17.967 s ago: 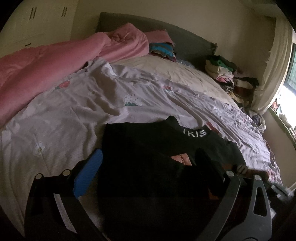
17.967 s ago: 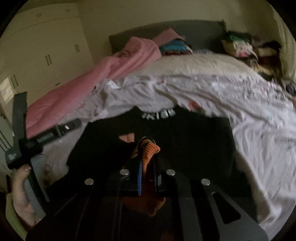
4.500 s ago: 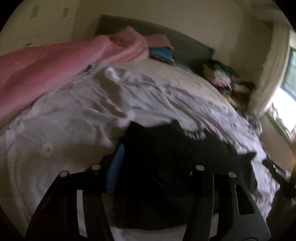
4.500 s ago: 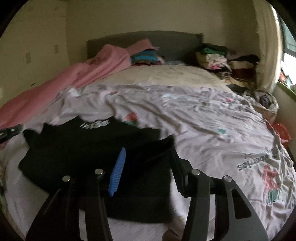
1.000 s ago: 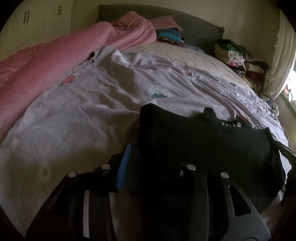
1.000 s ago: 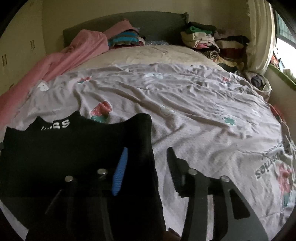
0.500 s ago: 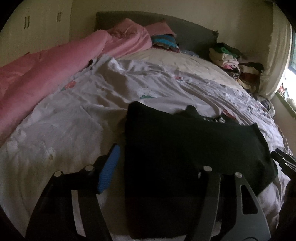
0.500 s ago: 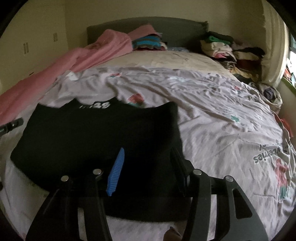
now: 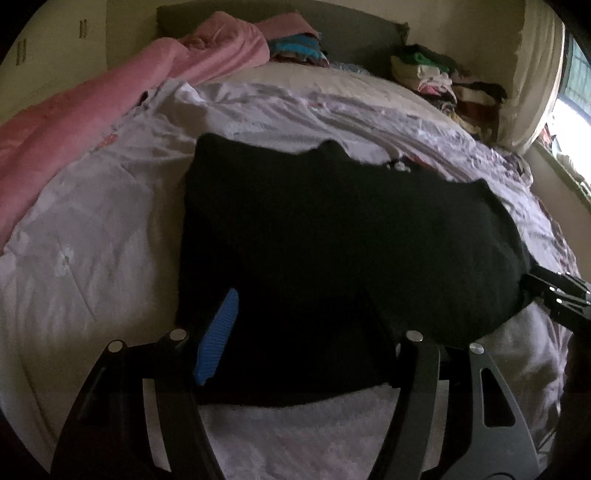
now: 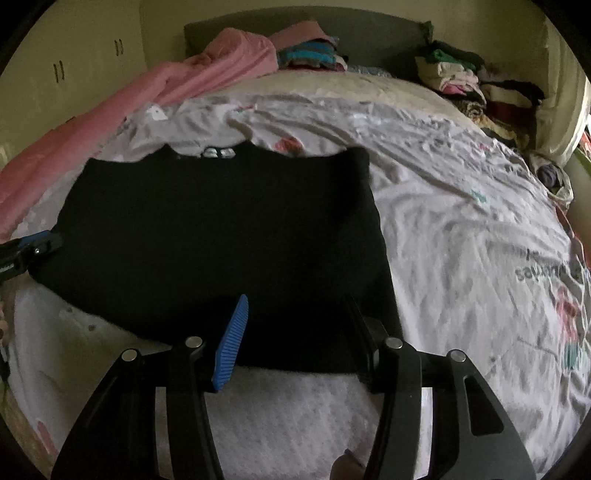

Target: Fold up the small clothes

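so i'm hovering both grippers over the near edge of the black top (image 10: 221, 229), which is lying flat on the pale printed sheet (image 10: 461, 229) toward 12 o'clock. left gripper (image 9: 299, 332) is sitting released, jaws just opened, cloth underneath, not pinched. right gripper (image 10: 295, 325) is hanging open too, jaws just widened, gripping nothing.

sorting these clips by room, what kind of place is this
A bedroom, most likely in a home. A wide bed with a grey headboard fills the view, a pink blanket lies rumpled along one side, and a stack of folded clothes sits near the headboard.
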{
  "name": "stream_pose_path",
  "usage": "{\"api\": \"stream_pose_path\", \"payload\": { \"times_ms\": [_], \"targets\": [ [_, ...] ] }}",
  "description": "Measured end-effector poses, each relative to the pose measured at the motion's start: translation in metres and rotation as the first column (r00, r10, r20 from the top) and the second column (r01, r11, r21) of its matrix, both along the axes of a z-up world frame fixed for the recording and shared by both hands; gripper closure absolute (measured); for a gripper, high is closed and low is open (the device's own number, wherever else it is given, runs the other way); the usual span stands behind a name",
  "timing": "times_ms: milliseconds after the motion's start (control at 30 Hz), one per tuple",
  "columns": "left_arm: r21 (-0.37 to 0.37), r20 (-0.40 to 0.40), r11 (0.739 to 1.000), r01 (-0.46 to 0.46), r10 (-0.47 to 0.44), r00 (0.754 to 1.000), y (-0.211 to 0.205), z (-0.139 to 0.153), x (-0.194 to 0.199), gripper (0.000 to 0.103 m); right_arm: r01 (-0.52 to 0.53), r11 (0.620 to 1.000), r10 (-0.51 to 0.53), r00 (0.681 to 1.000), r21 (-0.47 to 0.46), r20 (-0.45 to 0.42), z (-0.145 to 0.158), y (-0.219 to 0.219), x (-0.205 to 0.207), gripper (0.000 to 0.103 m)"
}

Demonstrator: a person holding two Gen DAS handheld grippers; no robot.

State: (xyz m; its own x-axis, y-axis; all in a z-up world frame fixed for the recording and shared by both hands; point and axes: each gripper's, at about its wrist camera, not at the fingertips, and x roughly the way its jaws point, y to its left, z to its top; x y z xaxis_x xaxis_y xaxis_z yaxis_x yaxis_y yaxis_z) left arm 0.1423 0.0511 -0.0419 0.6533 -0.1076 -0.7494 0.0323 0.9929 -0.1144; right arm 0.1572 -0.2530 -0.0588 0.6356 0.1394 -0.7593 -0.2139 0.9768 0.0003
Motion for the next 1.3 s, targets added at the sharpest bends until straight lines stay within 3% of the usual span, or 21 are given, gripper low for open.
{"api": "stream_pose_path", "payload": {
  "times_ms": [133,300,433,700,767,800,867,1133,1300],
  "targets": [
    [0.005,-0.021,1.000,-0.001,0.001,1.000,-0.001,-0.005,-0.004,0.043,0.032,0.999,-0.032,0.999,0.011,-0.042,-0.010,-0.009,-0.001,0.053],
    [0.016,-0.036,1.000,0.000,0.001,0.999,-0.003,-0.009,-0.007,0.043,0.035,0.999,-0.034,0.999,0.010,-0.034,-0.011,-0.010,-0.007,0.052],
    [0.009,-0.035,1.000,-0.003,0.003,0.999,-0.003,-0.009,-0.009,0.040,0.023,0.999,-0.023,1.000,0.041,-0.004,-0.003,-0.009,-0.015,0.037],
    [-0.024,-0.027,1.000,-0.018,0.017,0.999,0.003,-0.005,-0.018,0.032,-0.030,0.999,0.028,0.998,0.030,0.048,0.013,0.013,-0.030,0.029],
    [-0.034,-0.022,0.999,-0.022,0.021,1.000,0.005,-0.002,-0.020,0.030,-0.050,0.998,0.048,0.997,0.026,0.064,0.016,0.022,-0.035,0.023],
    [-0.043,-0.017,0.999,-0.026,0.025,1.000,0.007,-0.001,-0.022,0.022,-0.057,0.998,0.056,0.996,0.022,0.071,0.017,0.025,-0.038,0.017],
    [-0.046,-0.007,0.998,-0.047,0.046,0.999,0.011,0.002,-0.025,0.011,-0.083,0.996,0.081,0.993,0.016,0.086,0.020,0.035,-0.042,0.017],
    [-0.044,-0.015,0.990,-0.134,0.134,0.991,0.032,0.002,-0.025,0.010,-0.191,0.981,0.194,0.974,-0.039,0.117,0.023,0.082,-0.053,0.013],
    [-0.003,-0.016,0.981,-0.196,0.196,0.980,0.043,0.002,-0.024,0.010,-0.257,0.965,0.262,0.959,-0.056,0.112,0.021,0.108,-0.057,0.012]
  ]
}}
